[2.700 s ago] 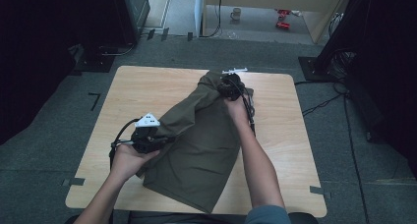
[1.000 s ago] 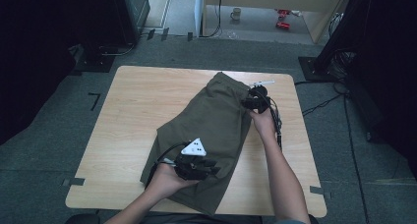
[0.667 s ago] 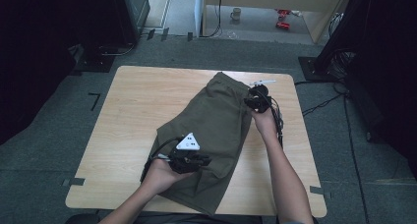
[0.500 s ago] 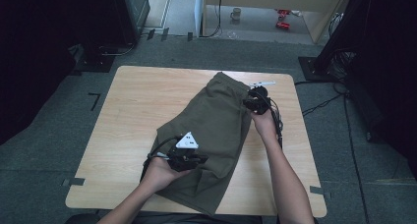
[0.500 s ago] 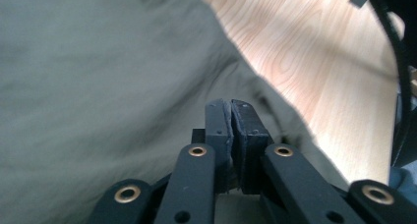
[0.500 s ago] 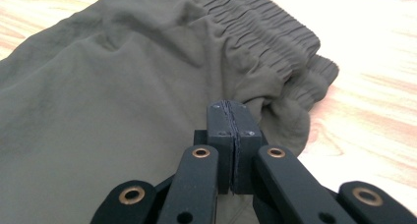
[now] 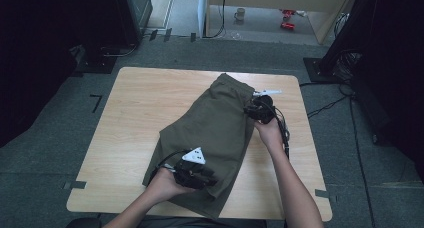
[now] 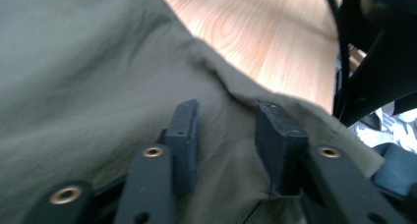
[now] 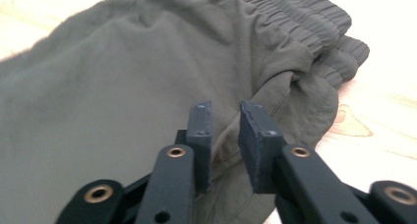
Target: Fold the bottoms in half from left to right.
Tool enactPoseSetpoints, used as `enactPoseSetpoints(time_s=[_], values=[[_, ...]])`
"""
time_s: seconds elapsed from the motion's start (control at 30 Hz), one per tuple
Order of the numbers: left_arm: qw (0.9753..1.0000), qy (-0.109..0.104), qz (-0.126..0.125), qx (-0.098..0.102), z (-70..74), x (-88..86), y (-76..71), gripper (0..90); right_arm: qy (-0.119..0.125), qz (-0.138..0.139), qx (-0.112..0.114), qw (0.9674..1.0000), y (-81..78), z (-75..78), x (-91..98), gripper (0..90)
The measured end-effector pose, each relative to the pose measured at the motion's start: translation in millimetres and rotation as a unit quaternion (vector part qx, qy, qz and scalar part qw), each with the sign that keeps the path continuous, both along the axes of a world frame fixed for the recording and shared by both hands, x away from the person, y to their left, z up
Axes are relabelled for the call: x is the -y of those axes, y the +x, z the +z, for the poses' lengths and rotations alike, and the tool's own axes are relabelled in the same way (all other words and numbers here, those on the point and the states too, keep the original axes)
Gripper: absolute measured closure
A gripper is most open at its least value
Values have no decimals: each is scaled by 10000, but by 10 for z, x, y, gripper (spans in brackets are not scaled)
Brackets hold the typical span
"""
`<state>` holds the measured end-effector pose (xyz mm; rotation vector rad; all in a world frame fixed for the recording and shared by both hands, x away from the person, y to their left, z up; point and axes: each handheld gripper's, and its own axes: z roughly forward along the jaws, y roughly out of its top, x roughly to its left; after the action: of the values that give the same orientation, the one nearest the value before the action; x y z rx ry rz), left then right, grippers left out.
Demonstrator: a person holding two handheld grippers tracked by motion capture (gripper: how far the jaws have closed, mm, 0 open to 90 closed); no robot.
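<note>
So the olive shorts (image 7: 212, 138) now lie folded in half, running from 6 to 12 o'clock on the worktop (image 7: 140, 113). Both claws, left (image 8: 226, 130) and right (image 9: 226, 121), have just been opening and stand apart off the fabric, so this fold looks finished.

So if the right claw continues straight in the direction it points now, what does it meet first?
Most likely the olive shorts: the right claw points across the cloth toward the gathered waistband. Its jaws stand apart just above the fabric; depth is uncertain.
</note>
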<state>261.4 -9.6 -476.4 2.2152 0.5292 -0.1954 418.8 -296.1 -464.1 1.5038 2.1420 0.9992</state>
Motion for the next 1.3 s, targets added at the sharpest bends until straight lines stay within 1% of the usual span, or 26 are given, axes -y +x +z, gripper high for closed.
enactPoseSetpoints(time_s=[0.03,0.07,0.17,0.2,0.23,0.27,0.4,0.5,0.53,0.6,0.63,0.67,0.7,0.73,0.8,0.83,0.87,0.93,0.97,1.03,1.1,1.13,1.23,1.3], values=[[9999,11,85,60,25,-33,34,582,-37,36,45,10000,-20,-8,-12,716],[9999,21,128,79,35,-54,56,567,-94,77,33,9999,-54,-17,-36,700],[9994,32,339,97,69,-141,143,567,-118,166,48,9998,-108,-36,-66,672],[9990,21,420,131,86,-184,177,567,-122,203,65,9997,-132,-43,-75,667],[9987,19,474,178,98,-219,206,568,-108,237,101,9996,-161,-50,-86,655],[9983,14,544,222,109,-252,234,567,-82,271,91,9996,-180,-53,-93,654],[9965,5,782,310,139,-375,356,568,-14,317,160,9994,-259,-54,-120,630],[9950,32,904,428,162,-448,430,568,9,330,214,9992,-301,-45,-129,623],[9946,33,929,456,167,-465,447,568,26,341,192,9992,-309,-41,-129,614],[9931,74,1014,591,179,-507,497,562,69,335,141,9993,-323,-31,-132,605],[9919,138,1045,702,183,-523,514,558,89,351,137,9992,-331,-24,-131,598],[9910,187,1054,809,185,-534,524,558,95,349,172,9992,-345,-17,-131,594],[9897,241,1036,957,185,-553,543,558,95,362,215,9991,-357,-13,-126,594],[9892,270,1024,1010,184,-566,564,555,110,362,260,9989,-377,-10,-123,585],[9890,300,1024,1023,181,-591,610,555,95,374,322,9987,-409,-13,-116,559],[9886,283,1076,1015,179,-605,646,555,86,382,340,9987,-422,-16,-114,555],[9887,273,1079,1007,178,-620,677,555,97,384,364,9986,-442,-24,-114,541],[9880,237,1124,1030,177,-655,739,555,131,398,336,9986,-473,-31,-115,532],[9881,203,1144,1010,175,-673,775,554,142,395,348,9985,-493,-34,-116,529],[9879,148,1218,946,171,-710,849,554,175,404,354,9984,-529,-38,-118,531],[9871,153,1293,934,161,-742,922,555,224,389,278,9986,-556,-39,-123,532],[9867,128,1329,922,151,-759,956,555,239,391,277,9986,-572,-42,-126,532],[9857,122,1401,932,108,-798,1063,569,216,436,341,9982,-626,-67,-150,546],[9852,149,1449,899,70,-809,1127,574,195,449,431,9979,-661,-98,-176,554]])
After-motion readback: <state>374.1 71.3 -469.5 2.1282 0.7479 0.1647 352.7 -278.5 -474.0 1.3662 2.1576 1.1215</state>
